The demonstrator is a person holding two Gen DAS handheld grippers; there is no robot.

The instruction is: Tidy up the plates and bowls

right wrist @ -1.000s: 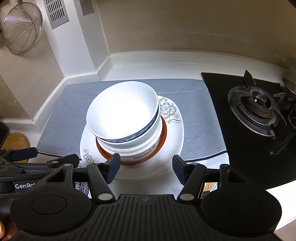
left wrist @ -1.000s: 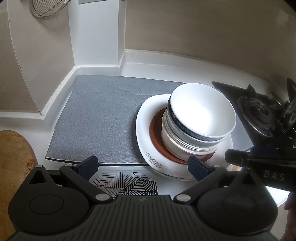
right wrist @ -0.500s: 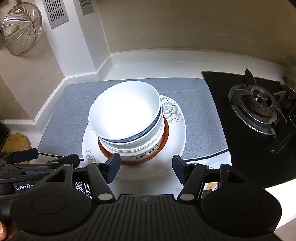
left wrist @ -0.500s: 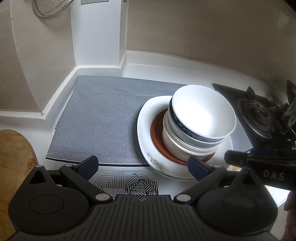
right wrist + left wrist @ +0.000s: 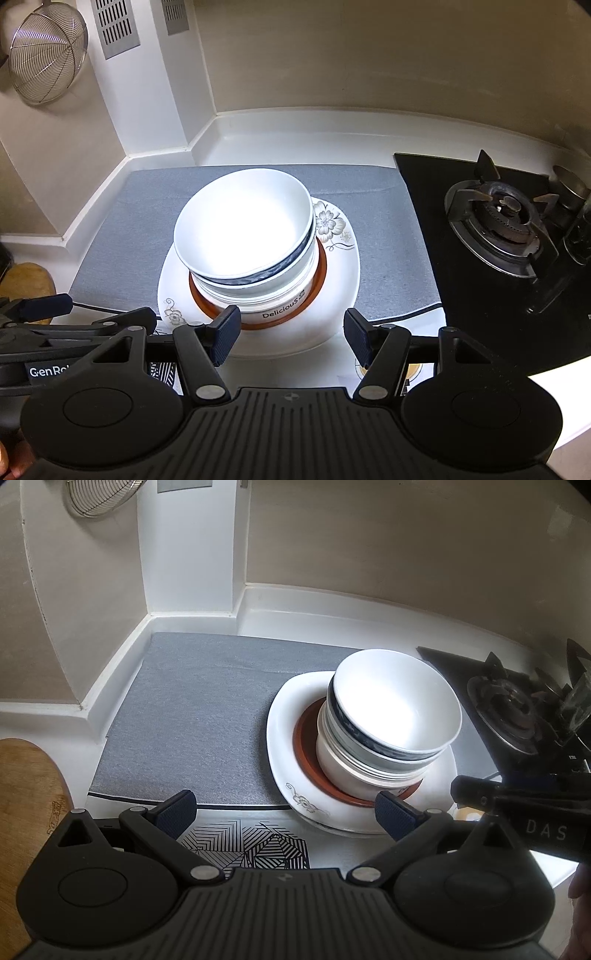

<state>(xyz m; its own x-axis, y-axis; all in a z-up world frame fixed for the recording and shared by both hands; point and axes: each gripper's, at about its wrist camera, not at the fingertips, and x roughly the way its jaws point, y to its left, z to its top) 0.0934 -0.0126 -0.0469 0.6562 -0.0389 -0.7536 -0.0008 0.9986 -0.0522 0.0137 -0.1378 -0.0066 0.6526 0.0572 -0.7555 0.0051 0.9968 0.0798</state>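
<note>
- Left tongs (image 5: 284, 812) spread, empty, over the bench edge.
- Right tongs (image 5: 291, 334) spread, empty, just before the white plate (image 5: 328, 325).
- Bowls (image 5: 243, 236) stacked on it.

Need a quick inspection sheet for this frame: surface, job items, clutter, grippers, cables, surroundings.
Surface: white counter with grey mat; patterned sheet at the near edge.
Job's things: nested bowl stack, top bowl tilted, on brown saucer, on white flowered plate.
Clutter: wooden board at left.
Grippers: left gripper open, holds nothing; right gripper open, holds nothing, near edge of the plate between its fingers.
Cables: thin dark cable across the mat's near edge.
Surroundings: gas burner at right; wire strainer on wall; vent grilles.
</note>
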